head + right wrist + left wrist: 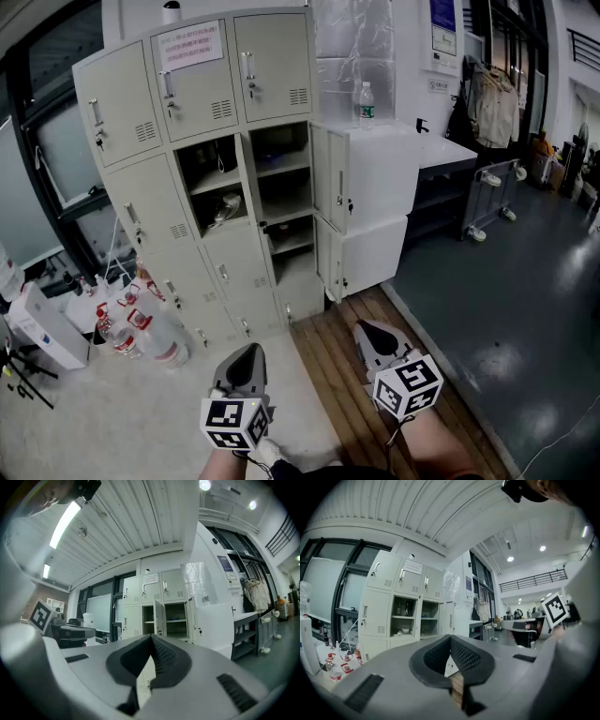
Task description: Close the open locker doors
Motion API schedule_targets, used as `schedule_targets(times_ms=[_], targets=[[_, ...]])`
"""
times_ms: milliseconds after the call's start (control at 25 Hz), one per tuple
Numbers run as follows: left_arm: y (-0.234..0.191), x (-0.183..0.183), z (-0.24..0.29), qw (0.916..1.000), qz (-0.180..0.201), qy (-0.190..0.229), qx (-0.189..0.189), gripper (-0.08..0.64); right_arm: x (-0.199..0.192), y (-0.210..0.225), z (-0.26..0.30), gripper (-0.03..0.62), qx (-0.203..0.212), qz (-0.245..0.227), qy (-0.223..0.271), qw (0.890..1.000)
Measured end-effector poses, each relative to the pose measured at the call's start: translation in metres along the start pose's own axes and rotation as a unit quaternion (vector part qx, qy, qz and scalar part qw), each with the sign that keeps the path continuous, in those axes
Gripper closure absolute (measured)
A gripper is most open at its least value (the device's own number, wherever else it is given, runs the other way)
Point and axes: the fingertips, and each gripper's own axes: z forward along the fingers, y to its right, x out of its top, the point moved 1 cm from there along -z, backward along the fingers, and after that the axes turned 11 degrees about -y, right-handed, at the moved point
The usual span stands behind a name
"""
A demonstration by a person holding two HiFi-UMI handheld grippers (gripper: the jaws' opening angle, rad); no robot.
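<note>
Only the head view showed the bottles (141, 328) on the floor, ahead and left of the left gripper (248, 350), whose jaws were together and empty. The lockers (141, 216) stood well ahead of both tools. The open doors (330, 180) hung at their right side, and small items lay on a shelf in one open compartment (214, 183). The right gripper (362, 327) was likewise closed on nothing.

- Right gripper (151, 640): jaws closed together, nothing between them.
- Lockers (132, 617) ahead: two middle compartments stand open, doors (158, 618) swung outward.
</note>
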Motion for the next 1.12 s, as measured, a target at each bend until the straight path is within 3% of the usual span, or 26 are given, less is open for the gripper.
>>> schedule_targets(times_ms=[480,1120], targets=[[-0.011,-0.002,-0.001,1.0,-0.001,-0.001,0.007,0.555,0.002,-0.009,0.012,0.592,0.021,0.005,0.011,1.0],[-0.057,0.006,0.019,0.9999,-0.001,-0.007,0.01,0.557,0.012,-0.019,0.068,0.592,0.028,0.018,0.005,0.999]])
